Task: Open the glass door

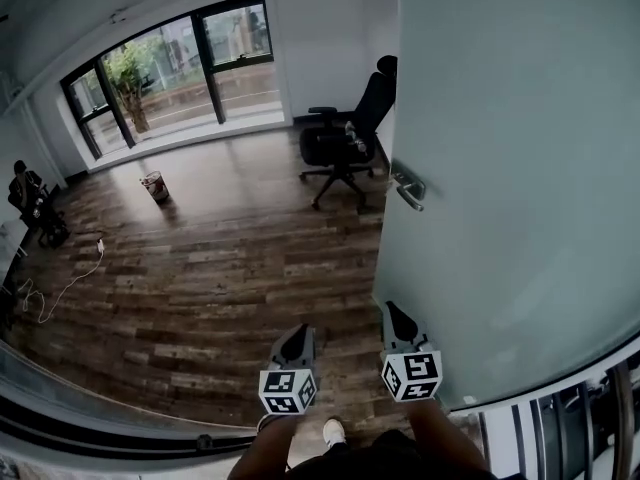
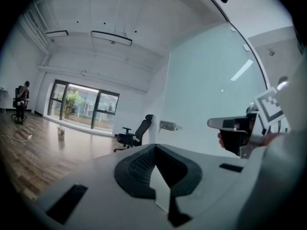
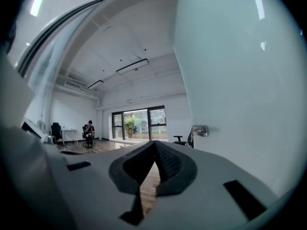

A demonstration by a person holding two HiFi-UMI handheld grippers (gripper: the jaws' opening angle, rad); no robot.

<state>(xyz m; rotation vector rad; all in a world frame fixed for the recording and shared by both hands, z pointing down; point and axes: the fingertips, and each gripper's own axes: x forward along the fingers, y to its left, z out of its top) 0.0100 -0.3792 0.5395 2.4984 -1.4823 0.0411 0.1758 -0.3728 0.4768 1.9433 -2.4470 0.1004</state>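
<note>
The frosted glass door (image 1: pixel 520 168) stands swung into the room on the right, its metal lever handle (image 1: pixel 408 186) near the door's left edge. My right gripper (image 1: pixel 398 318) sits low beside the door's bottom edge, jaws shut with nothing between them, well short of the handle. My left gripper (image 1: pixel 296 340) is just to its left over the wood floor, tips together and empty. In the left gripper view the left gripper (image 2: pixel 154 147) points level into the room, with the handle (image 2: pixel 168 125) ahead. In the right gripper view the right gripper (image 3: pixel 154 143) has the handle (image 3: pixel 199 130) ahead on the right.
A black office chair (image 1: pixel 345 138) stands just beyond the door's edge. A small bin (image 1: pixel 154 186) and a white cable (image 1: pixel 60 288) lie on the wood floor to the left. A person (image 1: pixel 25 193) sits at the far left. Large windows (image 1: pixel 170 68) line the back wall.
</note>
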